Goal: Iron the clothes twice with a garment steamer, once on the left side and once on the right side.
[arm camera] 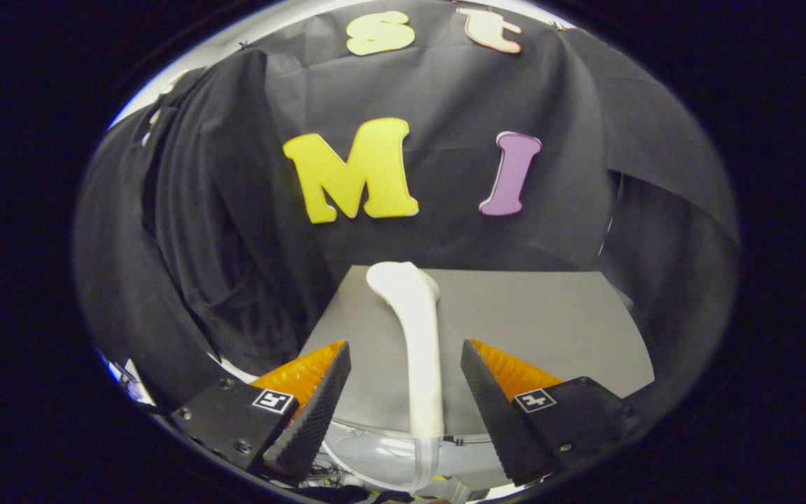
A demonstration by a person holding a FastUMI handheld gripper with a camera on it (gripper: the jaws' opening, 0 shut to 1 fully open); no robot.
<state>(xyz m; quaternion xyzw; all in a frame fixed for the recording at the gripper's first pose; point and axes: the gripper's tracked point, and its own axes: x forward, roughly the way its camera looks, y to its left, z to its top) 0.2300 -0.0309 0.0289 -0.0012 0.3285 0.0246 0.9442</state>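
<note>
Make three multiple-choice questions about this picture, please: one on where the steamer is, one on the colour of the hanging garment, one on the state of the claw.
1. Where is the white steamer?
A. between the claw's fingers
B. lying flat beyond the table
C. hanging on the garment

2. What colour is the garment that hangs beside the grey table?
A. white
B. black
C. orange

3. What is the state of the claw?
A. shut on the steamer
B. shut on nothing
C. open

Answers: 1 A, its handle rises in the gap between the fingers; 2 B, the cloth is dark throughout; 3 C, gaps show on both sides of the handle.
</note>
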